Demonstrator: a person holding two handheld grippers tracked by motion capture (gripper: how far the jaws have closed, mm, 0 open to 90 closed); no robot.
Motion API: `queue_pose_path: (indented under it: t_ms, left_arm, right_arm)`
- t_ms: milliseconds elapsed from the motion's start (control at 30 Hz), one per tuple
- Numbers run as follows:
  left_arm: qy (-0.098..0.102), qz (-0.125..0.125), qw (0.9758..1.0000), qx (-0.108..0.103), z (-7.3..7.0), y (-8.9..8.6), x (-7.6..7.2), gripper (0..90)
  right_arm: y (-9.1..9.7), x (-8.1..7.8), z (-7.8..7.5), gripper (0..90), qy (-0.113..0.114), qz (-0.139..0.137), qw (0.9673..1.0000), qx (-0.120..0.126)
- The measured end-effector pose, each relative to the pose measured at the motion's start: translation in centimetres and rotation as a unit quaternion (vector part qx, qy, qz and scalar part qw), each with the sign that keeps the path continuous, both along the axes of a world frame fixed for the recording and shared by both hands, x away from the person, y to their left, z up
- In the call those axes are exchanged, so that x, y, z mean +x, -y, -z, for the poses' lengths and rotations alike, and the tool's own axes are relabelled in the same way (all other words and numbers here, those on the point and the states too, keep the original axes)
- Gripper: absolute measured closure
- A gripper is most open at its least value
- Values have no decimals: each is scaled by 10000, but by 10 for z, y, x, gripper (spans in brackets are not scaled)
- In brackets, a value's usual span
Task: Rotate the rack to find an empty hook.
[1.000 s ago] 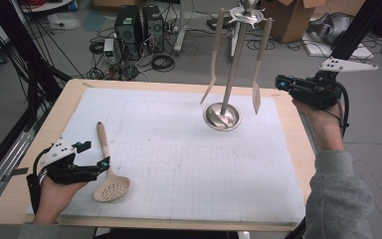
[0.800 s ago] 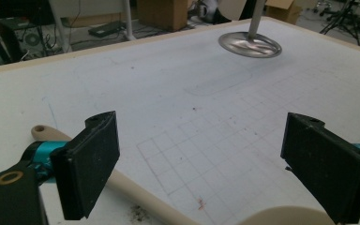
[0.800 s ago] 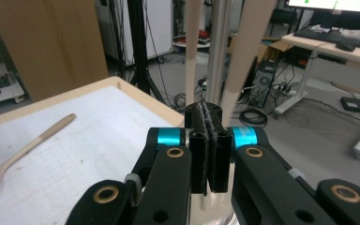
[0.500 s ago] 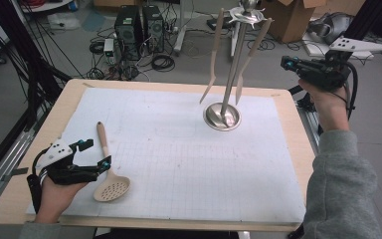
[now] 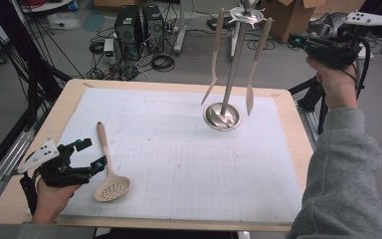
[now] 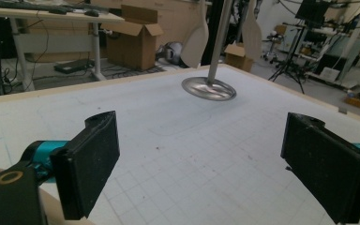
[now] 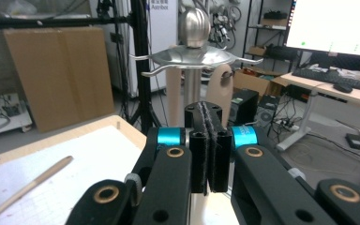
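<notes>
Two claws at the table: my right gripper (image 5: pixel 298 41), pads pressed together on nothing, hangs level with the utensil stand's (image 5: pixel 234 64) top, while my left gripper (image 5: pixel 92 155), spread wide, rests beside the slotted spoon (image 5: pixel 110 186).

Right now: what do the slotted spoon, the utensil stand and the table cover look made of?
Slotted spoon: pale wood or bamboo by its matt beige tone, though it could be plastic. Utensil stand: polished metal, likely stainless steel; its base and domed cap mirror the room. Table cover: white gridded sheet, paper or thin mat, faintly stained.
</notes>
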State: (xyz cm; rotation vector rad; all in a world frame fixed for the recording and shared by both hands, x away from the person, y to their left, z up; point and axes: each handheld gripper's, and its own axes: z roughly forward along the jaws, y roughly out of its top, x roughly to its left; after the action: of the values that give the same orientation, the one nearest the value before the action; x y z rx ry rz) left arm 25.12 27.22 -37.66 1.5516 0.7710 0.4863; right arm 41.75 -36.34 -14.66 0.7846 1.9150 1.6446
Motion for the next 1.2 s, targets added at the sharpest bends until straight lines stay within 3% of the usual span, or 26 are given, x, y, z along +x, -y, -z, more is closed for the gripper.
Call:
queue_pose_path:
  t_ms: [333, 600, 800, 900, 1200]
  left_arm:
    - [6, -34, 9999, 102, 1, 2, -2, 122]
    - [-10, -135, 9999, 106, 2, -3, -6, 122]
    - [7, 2, 10000, 8, 0, -4, -9, 122]
    - [-18, -35, 10000, 49, 1, -5, -10, 122]
    - [-40, -91, 9999, 60, 1, -6, -9, 121]
  right_arm:
    - [-12, 32, -3, 896, -172, 225, 9994, -216]
    - [-21, 50, -9, 896, -153, 414, 9987, -274]
    - [-25, 59, -8, 897, 10, 608, 9980, -168]
    - [-26, 61, -7, 898, -28, 633, 9979, -161]
    - [-30, 66, -6, 897, -12, 491, 9987, -133]
